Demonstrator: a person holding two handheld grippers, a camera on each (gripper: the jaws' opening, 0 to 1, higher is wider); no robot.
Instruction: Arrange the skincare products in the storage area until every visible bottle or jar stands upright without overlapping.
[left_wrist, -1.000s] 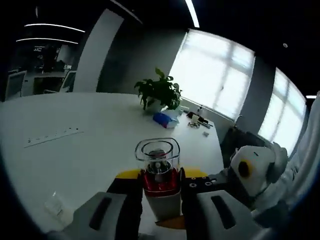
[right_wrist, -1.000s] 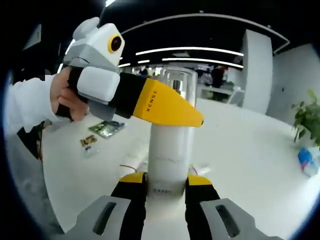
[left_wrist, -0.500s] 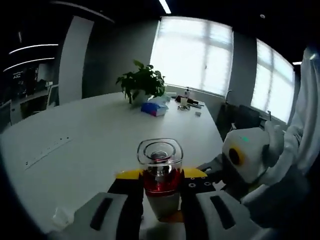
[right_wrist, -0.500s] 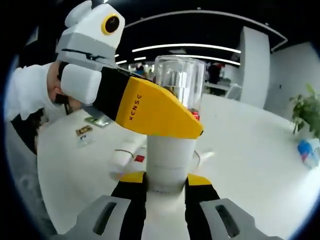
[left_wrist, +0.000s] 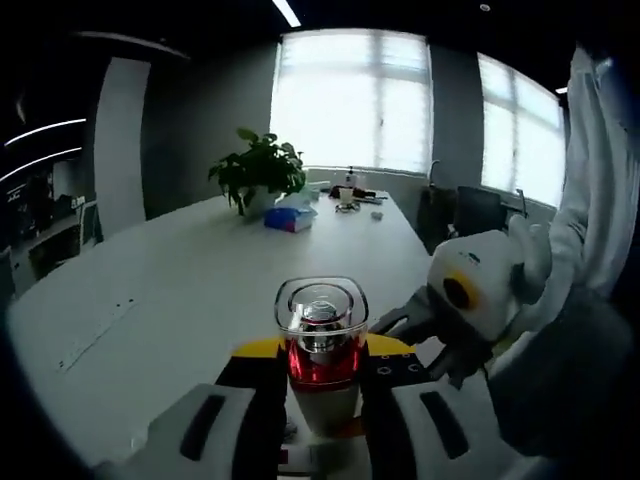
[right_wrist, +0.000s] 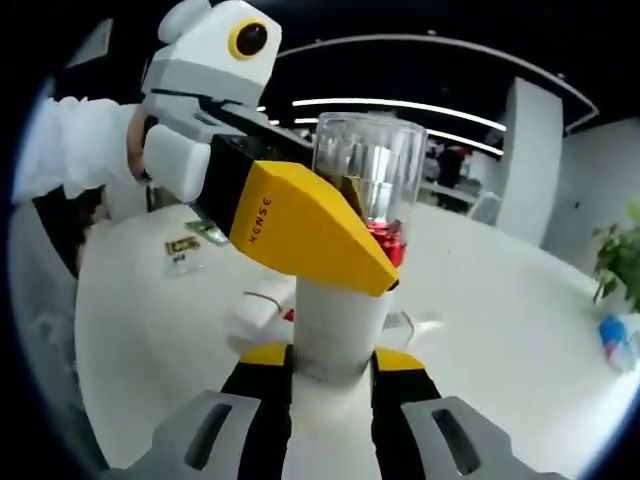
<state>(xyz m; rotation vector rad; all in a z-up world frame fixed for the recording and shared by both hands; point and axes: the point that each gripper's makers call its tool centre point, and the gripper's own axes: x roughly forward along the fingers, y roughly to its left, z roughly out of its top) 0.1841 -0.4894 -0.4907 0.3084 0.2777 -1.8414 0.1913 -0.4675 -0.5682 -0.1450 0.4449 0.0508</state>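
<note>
Both tools pinch one bottle (right_wrist: 343, 320) — left tool (left_wrist: 322, 372) high, right tool (right_wrist: 330, 368) low.

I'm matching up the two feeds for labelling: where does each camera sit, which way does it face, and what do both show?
Left gripper view: rides the left gripper, looking across the white table toward the windows and potted plant; the right gripper and a white sleeve enter from the right.
Right gripper view: rides the right gripper, facing the ceiling lights; the left gripper and a hand enter from the left.
Shared: the bottle, gripped by both.
</note>
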